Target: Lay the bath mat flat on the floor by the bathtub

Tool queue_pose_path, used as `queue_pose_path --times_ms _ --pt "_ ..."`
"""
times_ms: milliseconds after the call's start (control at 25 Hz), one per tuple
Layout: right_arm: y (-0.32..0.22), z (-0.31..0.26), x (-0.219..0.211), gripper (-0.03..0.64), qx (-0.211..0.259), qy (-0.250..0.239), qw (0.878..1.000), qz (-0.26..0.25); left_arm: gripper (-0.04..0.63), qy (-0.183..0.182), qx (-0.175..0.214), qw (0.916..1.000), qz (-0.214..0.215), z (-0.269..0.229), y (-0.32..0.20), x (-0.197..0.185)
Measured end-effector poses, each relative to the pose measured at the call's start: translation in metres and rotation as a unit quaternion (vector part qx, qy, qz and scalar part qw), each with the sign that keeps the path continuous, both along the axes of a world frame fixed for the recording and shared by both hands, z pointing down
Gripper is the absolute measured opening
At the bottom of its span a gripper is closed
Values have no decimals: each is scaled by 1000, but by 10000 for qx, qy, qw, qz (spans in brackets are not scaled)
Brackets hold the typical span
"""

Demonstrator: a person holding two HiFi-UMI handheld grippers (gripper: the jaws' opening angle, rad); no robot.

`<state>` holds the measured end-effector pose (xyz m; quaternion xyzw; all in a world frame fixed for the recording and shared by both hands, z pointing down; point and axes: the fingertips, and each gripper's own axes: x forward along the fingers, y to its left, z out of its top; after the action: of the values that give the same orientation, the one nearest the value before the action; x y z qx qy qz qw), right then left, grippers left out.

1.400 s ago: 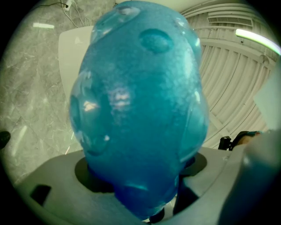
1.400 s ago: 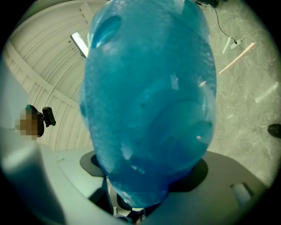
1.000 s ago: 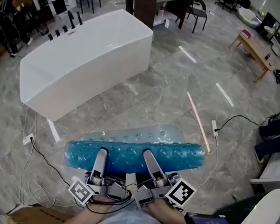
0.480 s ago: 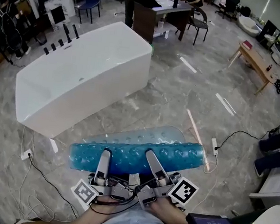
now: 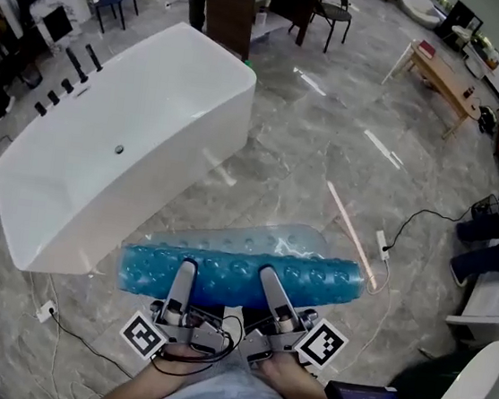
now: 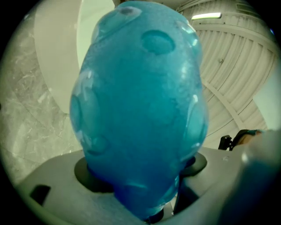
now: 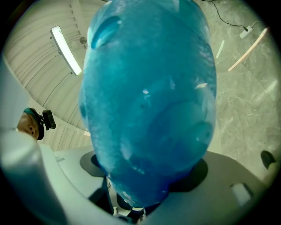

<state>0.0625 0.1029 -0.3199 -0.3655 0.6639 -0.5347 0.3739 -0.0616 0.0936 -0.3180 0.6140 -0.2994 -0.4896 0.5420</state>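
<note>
A translucent blue bath mat (image 5: pixel 241 270) with round bumps hangs rolled and folded, held up above the floor in front of me. My left gripper (image 5: pixel 182 278) is shut on its near edge left of the middle, and my right gripper (image 5: pixel 268 285) is shut on it just to the right. In the left gripper view the mat (image 6: pixel 140 105) fills the picture between the jaws; the right gripper view shows the mat (image 7: pixel 149 101) the same way. The white bathtub (image 5: pixel 112 141) stands on the grey marble floor ahead and to the left.
Cables and a power strip (image 5: pixel 382 246) lie on the floor to the right. A dark desk (image 5: pixel 247 0) and chairs stand beyond the tub, a wooden bench (image 5: pixel 440 78) at far right. A white cabinet (image 5: pixel 493 310) is at the right edge.
My view has moved closer to the bathtub, which now looms larger at the left. Both grippers keep their hold on the mat, still raised in front of me.
</note>
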Motion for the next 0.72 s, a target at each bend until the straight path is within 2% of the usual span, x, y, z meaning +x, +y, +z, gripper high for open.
queue_pose_path --times_ms 160,320,520,720 --pt "-52 -4 -9 354 -47 -55 9985 551 391 -26 -34 9985 546 -7 -66 -7" --pt "-76 -20 -2 354 68 -51 9944 1056 391 -24 112 9942 1070 -25 -103 3" --pt "-101 -31 34 354 264 -96 9851 1698 393 -65 311 9843 1735 -36 -143 46" --pt "-125 -19 77 354 126 -178 9766 2142 394 -90 167 9761 2166 -24 -177 94"
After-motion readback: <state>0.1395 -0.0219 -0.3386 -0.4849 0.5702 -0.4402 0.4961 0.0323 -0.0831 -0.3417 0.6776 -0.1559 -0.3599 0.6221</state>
